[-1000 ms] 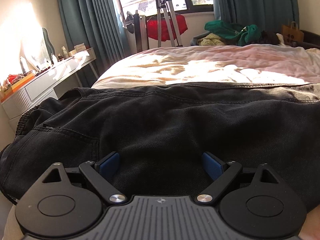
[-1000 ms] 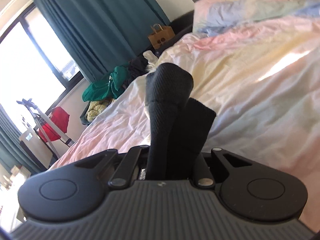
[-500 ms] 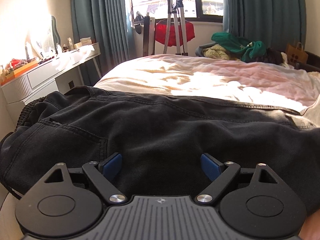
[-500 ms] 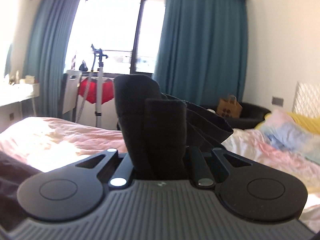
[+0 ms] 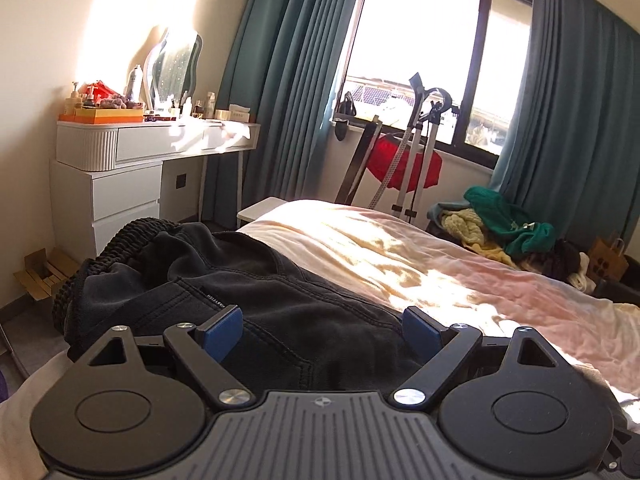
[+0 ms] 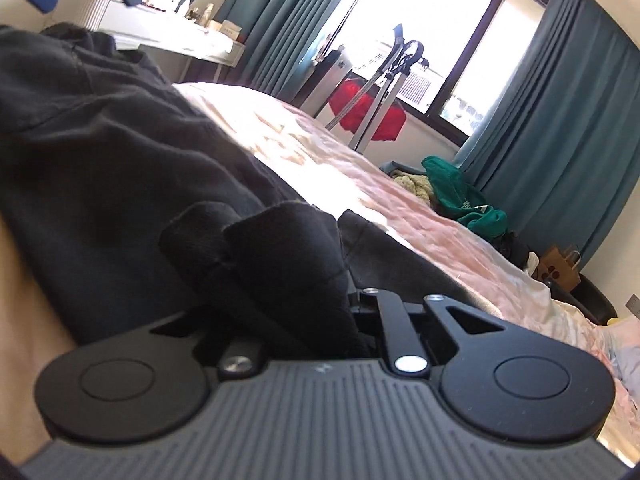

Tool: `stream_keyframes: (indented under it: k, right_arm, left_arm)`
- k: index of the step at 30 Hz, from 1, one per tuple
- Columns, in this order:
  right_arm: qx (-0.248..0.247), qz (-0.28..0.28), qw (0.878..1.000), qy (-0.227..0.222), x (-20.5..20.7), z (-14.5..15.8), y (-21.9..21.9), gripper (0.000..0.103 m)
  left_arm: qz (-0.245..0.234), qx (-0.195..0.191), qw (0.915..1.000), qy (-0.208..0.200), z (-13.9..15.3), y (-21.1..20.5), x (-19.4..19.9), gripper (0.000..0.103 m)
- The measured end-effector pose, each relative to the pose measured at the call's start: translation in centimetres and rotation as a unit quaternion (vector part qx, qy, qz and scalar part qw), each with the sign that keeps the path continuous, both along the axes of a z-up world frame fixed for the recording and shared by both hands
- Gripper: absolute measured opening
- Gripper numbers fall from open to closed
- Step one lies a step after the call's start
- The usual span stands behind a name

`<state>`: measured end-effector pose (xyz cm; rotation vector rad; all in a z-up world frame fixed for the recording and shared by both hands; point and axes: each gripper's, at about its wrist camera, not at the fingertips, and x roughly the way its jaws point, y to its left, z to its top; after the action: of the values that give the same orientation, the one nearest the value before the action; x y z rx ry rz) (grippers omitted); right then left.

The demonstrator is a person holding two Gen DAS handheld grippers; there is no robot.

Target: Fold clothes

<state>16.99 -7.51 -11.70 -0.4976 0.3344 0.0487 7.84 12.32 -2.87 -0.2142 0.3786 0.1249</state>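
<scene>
R tongs [image 6: 288, 280] clamping black trousers [image 6: 120, 140]

Trousers [image 5: 256, 304] lie on bed [image 5: 460, 280], dresser [image 5: 120, 168] left.

One black garment [image 5: 304, 312] (dark), two hand-held grippers [image 5: 322, 330].

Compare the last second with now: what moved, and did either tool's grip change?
The right tool carried its pinched black cloth from over the bare bedding across to the dark trousers, rolling as it went. The left tool lifted, its view rising from the trousers to the dresser. Unchanged: left tool open and empty, right shut on cloth.
</scene>
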Motion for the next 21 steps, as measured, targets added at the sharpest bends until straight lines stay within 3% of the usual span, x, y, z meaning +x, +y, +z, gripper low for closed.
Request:
stream_keyframes:
  k: [4,8,11,14,20,21]
  right_arm:
    - [0.026,0.021,0.999,-0.011,0.6,1.9,2.2,0.013]
    - [0.046,0.029,0.998,0.024,1.5,0.0,4.6,0.013]
    - [0.082,0.032,0.996,-0.002,0.1,-0.8,4.6,0.013]
    - [0.116,0.031,0.993,0.005,-0.1,-0.6,3.7,0.015]
    - [0.193,0.059,0.978,0.051,-0.4,0.8,0.9,0.029]
    - [0.201,0.067,0.975,0.059,-0.7,1.1,0.4,0.039]
  left_arm:
    - [-0.010,0.001,0.9998,-0.019,0.4,-0.6,-0.2,0.089]
    - [-0.008,0.001,0.9996,-0.026,0.5,-0.3,-0.3,0.089]
    - [-0.008,0.001,0.9997,-0.022,0.3,-0.1,0.0,0.089]
    - [-0.018,-0.013,0.9996,-0.017,0.0,-0.1,0.4,0.089]
    - [-0.064,-0.037,0.9973,0.003,-0.7,-0.5,1.1,0.089]
    - [-0.073,-0.044,0.9963,0.007,-0.9,-0.6,1.2,0.089]
